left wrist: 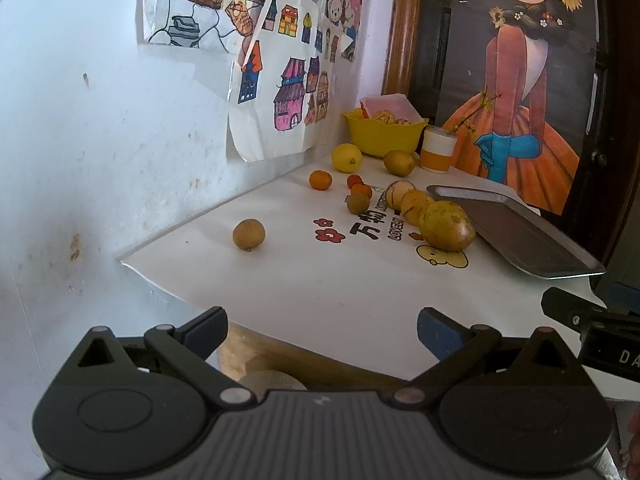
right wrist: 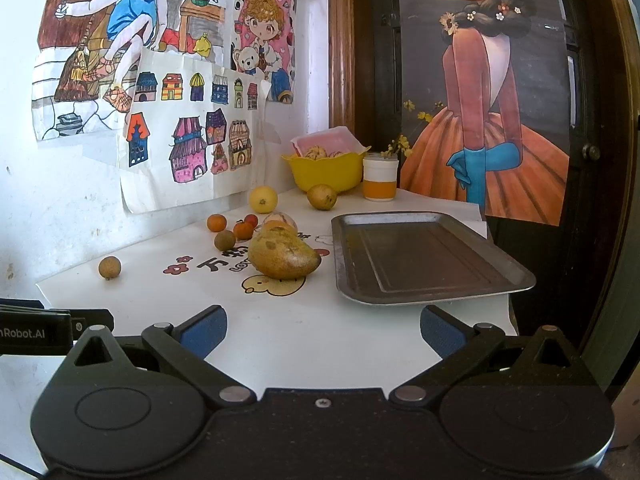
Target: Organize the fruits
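Both tools hang at the near edge of the bench point(right wrist: 280, 340), neither touching any fruit. The left tool point(left wrist: 322, 330) has its blue-padded fingers spread wide with nothing between them, and the right tool point(right wrist: 323, 330) is opened just as far, also empty.

The fruit lies scattered over the white printed sheet in the middle of each frame. A big yellow-brown mango point(right wrist: 283, 257) sits closest to the metal tray point(right wrist: 424, 260), just beside its left rim (the tray itself holds nothing). A small brown round fruit point(right wrist: 109, 267) lies alone toward the left of the frame, well apart from the rest. Further back, a cluster of small oranges point(right wrist: 243, 230) sits near the mango, and a lemon point(right wrist: 263, 199) rests near the wall. A yellow bowl point(right wrist: 326, 172) in the far corner holds a few more pieces, with a white and orange cup point(right wrist: 380, 182) just beside it.
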Available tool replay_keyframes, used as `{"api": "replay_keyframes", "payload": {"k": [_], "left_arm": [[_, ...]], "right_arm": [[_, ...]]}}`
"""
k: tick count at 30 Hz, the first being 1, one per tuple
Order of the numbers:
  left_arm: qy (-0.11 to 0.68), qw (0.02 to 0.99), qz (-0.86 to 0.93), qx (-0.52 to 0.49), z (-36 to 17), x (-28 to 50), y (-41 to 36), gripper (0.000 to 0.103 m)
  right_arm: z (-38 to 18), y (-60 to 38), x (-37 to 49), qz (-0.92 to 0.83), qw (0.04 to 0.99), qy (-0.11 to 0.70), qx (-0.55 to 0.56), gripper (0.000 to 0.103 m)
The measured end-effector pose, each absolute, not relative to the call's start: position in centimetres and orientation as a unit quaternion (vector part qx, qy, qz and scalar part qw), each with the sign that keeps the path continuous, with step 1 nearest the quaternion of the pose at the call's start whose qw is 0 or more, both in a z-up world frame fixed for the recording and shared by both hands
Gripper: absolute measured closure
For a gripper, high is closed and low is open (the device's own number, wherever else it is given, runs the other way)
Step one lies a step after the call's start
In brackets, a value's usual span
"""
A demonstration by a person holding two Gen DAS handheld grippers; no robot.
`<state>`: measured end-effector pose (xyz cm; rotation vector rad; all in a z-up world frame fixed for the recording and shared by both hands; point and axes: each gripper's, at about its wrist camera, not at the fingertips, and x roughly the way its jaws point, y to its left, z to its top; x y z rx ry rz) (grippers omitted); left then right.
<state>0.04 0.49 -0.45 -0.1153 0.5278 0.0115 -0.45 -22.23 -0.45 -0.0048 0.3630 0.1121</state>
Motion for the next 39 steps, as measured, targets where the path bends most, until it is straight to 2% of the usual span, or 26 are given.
{"api": "replay_keyframes", "payload": {"k": [13, 21, 33, 39], "left_arm": [[0.263, 0.963, 0.015, -0.058, -0.6, 1.0, 0.7, 0.000], [0.243, 0.969, 0.033, -0.020, 0.5, 3.2, 1.2, 0.000], [0.271, 0.961, 0.063, -0.001, -0.1, 9.6, 2.5, 0.001], [0.296, 0.951, 0.083, -0.005, -1.1, 12.1, 2.3, 0.001]], "right_arm": [[-0.7, -22.0, 0.2, 0.075, 0.980, 0.187, -0.003, 0.001], [0.1, -21.5, 2.4, 0.111, 0.975, 0.189, -0.021, 0.001], [2.0, -17.8, 12.2, 0.159, 0.961, 0.224, -0.039, 0.001], [0.8, -17.1, 16.4, 0.162, 0.952, 0.256, -0.047, 0.001]]}}
